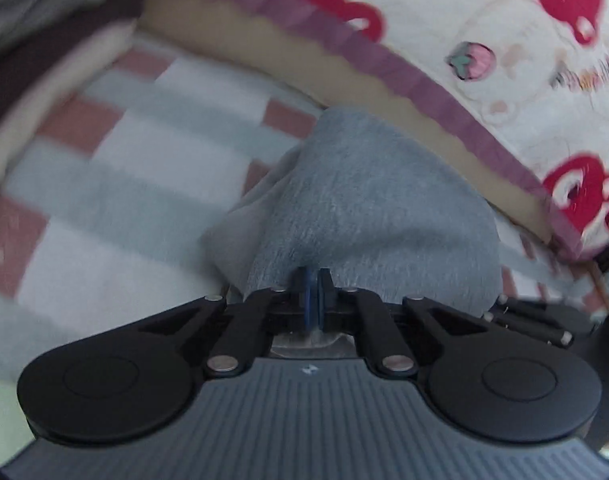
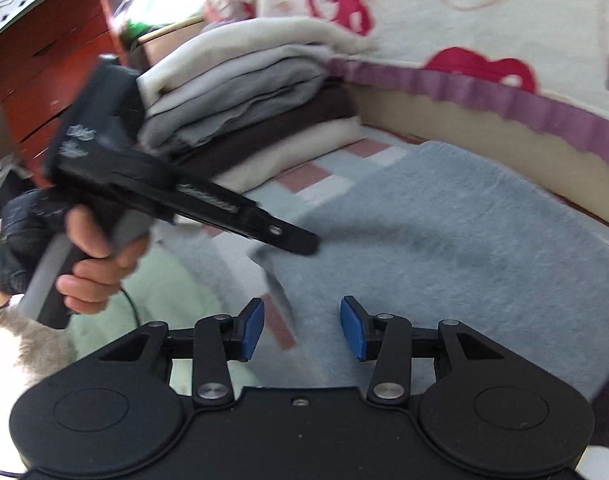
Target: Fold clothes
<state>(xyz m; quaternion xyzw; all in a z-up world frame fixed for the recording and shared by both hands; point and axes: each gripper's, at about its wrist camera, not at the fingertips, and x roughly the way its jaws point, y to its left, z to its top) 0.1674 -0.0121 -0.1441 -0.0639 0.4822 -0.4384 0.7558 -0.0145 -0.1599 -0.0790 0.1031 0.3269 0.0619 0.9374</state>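
Note:
A grey-blue fleecy garment [image 1: 368, 200] lies spread on the checked bedsheet [image 1: 116, 168]. In the left wrist view it bunches up right at my left gripper [image 1: 314, 280], whose blue pads are pressed together on a fold of it. The right wrist view shows the same garment [image 2: 444, 232] lying flat, with the left gripper [image 2: 306, 245] pinching its near left corner and a person's hand [image 2: 100, 256] on the handle. My right gripper [image 2: 302, 326] hovers over the garment's near edge, its blue pads [image 2: 254, 330] well apart with nothing between them.
A stack of folded clothes [image 2: 256, 92] in cream, grey and brown sits at the back left of the bed. A white blanket with red prints and a purple hem [image 2: 484, 12] lies along the far side. A red-brown drawer cabinet [image 2: 52, 60] stands at the left.

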